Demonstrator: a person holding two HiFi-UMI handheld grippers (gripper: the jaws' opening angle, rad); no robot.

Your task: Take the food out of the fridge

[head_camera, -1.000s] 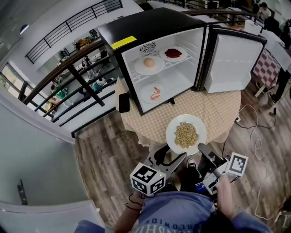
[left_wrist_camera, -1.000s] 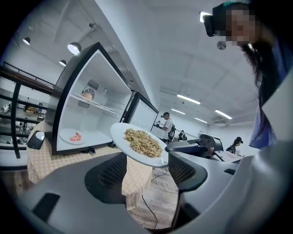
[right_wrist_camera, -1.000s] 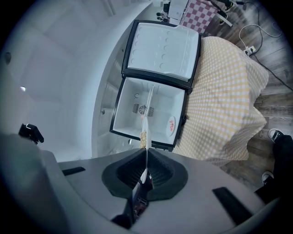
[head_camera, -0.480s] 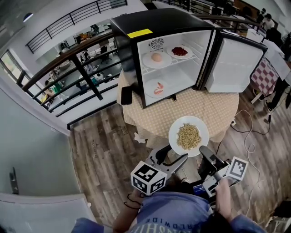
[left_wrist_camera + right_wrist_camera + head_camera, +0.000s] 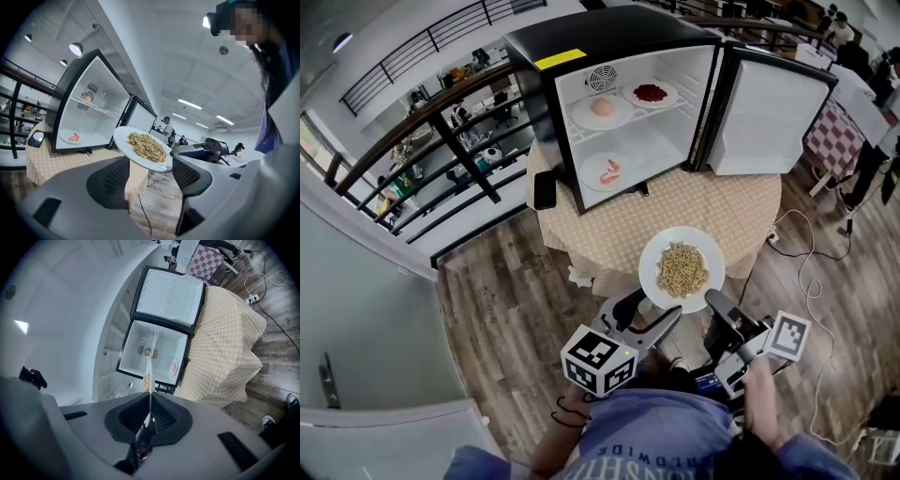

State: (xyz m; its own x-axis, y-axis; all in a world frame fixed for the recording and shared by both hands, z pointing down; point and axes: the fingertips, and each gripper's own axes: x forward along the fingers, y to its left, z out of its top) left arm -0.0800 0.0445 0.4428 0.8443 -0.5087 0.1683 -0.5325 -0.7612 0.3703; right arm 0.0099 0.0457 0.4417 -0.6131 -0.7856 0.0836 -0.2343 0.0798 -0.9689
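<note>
Head view first: the fridge point(image 5: 600, 33) is standing on the counter point(image 5: 741, 211) with its door point(image 5: 769, 112) swung wide. The plate point(image 5: 654, 255) of noodles point(image 5: 682, 269) is out, hanging in the air in front of the fridge, over the counter's near edge. The right gripper point(image 5: 712, 299) is pinching its rim on the side away from the fridge. The left gripper point(image 5: 645, 309) is sitting at that same near rim, jaws spread. Inside the fridge, a bun plate point(image 5: 602, 110) and a red-food plate point(image 5: 651, 93) are resting on the upper shelf, and a shrimp plate point(image 5: 607, 171) is lying on the floor below.

Left gripper view now: both jaws are standing wide apart, the noodle plate is showing just above the gap, and neither jaw is pressing on it.

Right gripper view: the jaws are clamped together on the plate's rim, and the plate is showing edge-on, pointing toward the open fridge.
</note>
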